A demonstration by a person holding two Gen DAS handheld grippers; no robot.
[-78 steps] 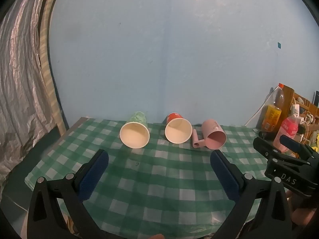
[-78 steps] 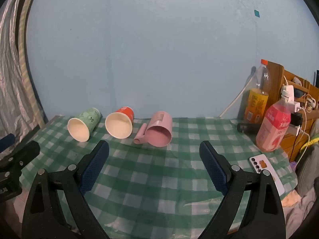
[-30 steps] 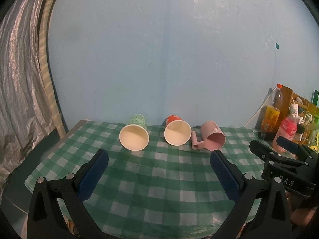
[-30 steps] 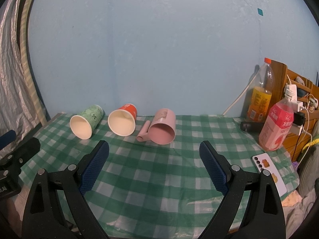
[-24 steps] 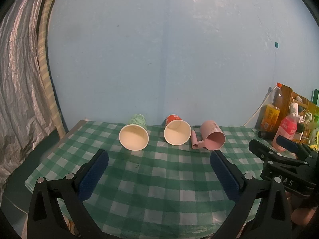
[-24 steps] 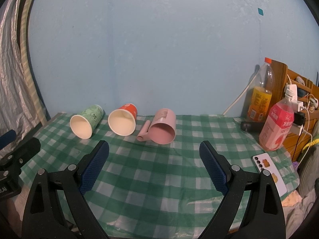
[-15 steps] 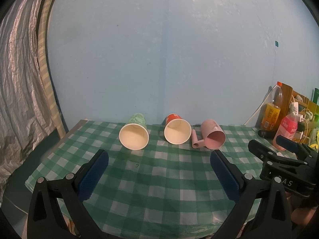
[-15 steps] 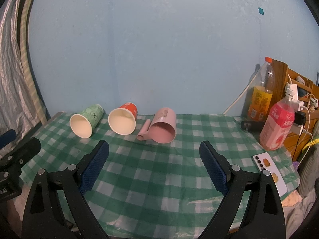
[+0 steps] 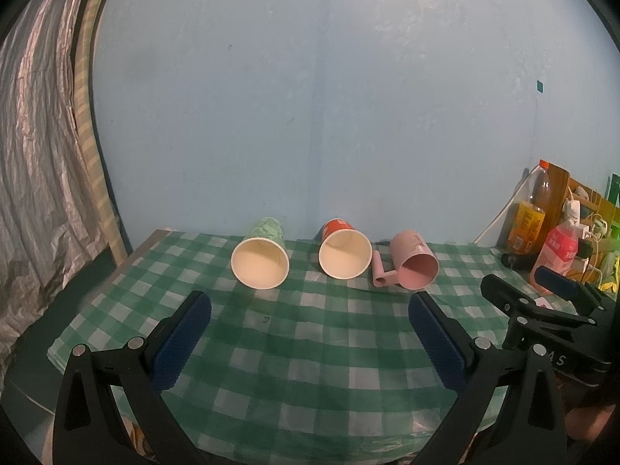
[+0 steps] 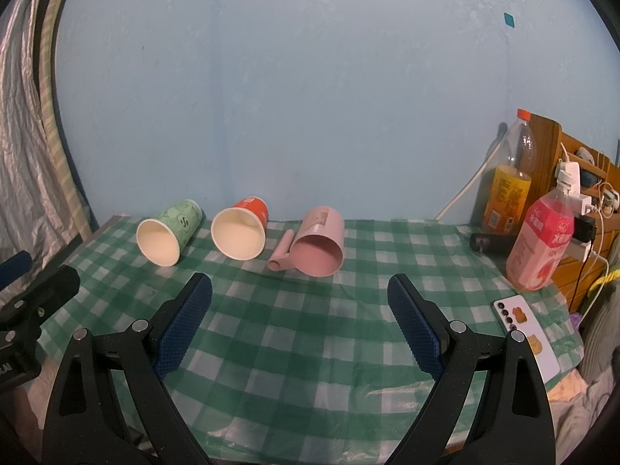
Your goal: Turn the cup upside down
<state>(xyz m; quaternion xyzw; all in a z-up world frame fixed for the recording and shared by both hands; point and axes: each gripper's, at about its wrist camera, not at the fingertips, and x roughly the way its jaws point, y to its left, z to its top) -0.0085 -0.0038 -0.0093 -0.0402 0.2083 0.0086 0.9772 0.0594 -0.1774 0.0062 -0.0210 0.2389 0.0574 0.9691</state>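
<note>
Three cups on their sides beyond two empty, spread claws.

Ahead of the left gripper [image 9: 310, 312], jaws apart, lie a green paper cup [image 9: 261, 257], a red paper cup [image 9: 343, 254] and a pink mug [image 9: 412, 265] on the checked tablecloth [image 9: 310, 348]; the right gripper [image 10: 300, 302] is likewise wide apart, the mug just beyond it.

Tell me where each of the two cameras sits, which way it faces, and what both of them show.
Left wrist: on the left gripper, facing the wall across the checked table; its open fingers show, the right gripper at right.
Right wrist: on the right gripper, facing likewise; open fingers, left gripper at left.
Shared: green cup, red cup, pink mug, all on their sides.
</note>
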